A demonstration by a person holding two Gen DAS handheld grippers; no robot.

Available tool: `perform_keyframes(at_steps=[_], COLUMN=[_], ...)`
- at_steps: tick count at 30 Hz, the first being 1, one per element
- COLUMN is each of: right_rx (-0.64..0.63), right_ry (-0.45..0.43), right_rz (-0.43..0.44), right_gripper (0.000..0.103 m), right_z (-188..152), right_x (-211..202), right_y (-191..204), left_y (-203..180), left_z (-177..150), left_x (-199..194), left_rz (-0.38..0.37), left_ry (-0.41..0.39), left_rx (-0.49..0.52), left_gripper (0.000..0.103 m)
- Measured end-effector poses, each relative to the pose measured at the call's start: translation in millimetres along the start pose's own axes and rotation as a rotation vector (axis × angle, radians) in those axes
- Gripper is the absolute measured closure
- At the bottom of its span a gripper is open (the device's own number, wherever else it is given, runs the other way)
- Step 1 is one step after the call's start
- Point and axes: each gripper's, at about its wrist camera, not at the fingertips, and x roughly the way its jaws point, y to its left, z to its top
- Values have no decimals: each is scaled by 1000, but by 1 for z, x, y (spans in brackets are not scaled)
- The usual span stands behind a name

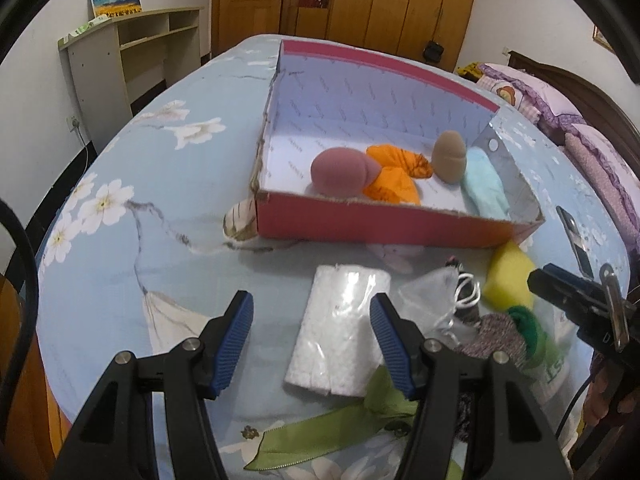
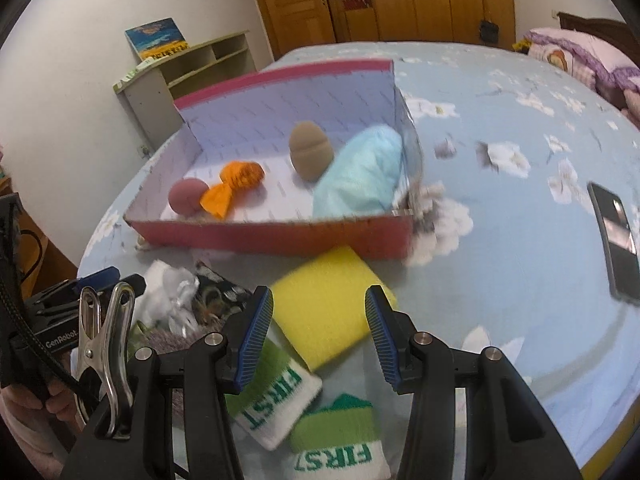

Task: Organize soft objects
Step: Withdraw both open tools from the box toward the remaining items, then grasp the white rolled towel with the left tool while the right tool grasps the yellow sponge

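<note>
A red box (image 1: 360,216) (image 2: 280,236) with a white inside sits on the flowered blue bed. It holds a pink egg sponge (image 1: 336,172), an orange cloth (image 1: 394,180), a tan egg sponge (image 1: 450,156) and a light blue cloth (image 1: 484,188). My left gripper (image 1: 314,332) hovers open over a white foam pack in plastic wrap (image 1: 336,328), its pads apart from it. My right gripper (image 2: 318,332) stands open over a yellow sponge (image 2: 328,308) (image 1: 508,280) lying in front of the box. Each gripper shows at the edge of the other's view, the right gripper (image 1: 568,292) and the left gripper (image 2: 116,276).
Two green-and-white wristbands (image 2: 276,404) (image 2: 340,440) lie under the right gripper. A green ribbon (image 1: 320,432), a clear mesh bag (image 1: 436,300) and speckled fabric (image 1: 496,336) clutter the near bed. A phone (image 2: 616,236) lies to the right. Pillows are at the far right.
</note>
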Motion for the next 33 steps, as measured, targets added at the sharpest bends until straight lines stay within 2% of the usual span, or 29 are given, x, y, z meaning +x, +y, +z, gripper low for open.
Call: perform_keyframes(at_steps=[10, 19, 24, 27, 29, 31, 33], right_rx=[28, 33, 61, 42, 43, 62, 71], right_ry=[39, 29, 13, 14, 27, 40, 41], right_rz=[-24, -39, -51, -77, -73, -57, -51], right_gripper=[54, 54, 53, 52, 52, 52, 52], right_z=[-8, -11, -11, -12, -13, -14, -15], right_x=[15, 15, 8, 8, 12, 17, 18], right_y=[-8, -7, -10, -8, -8, -9, -11], left_y=[-2, -5, 3, 5, 5, 6, 6], left_z=[-11, -15, -12, -13, -13, -13, -14], left_x=[9, 11, 13, 12, 11, 11, 10], left_rz=[-21, -39, -60, -84, -116, -147, -144], left_ry=[23, 32, 40, 34, 37, 42, 39], left_rx=[8, 18, -36, -40, -44, -53, -48], left_gripper=[39, 39, 40, 47, 60, 62, 65])
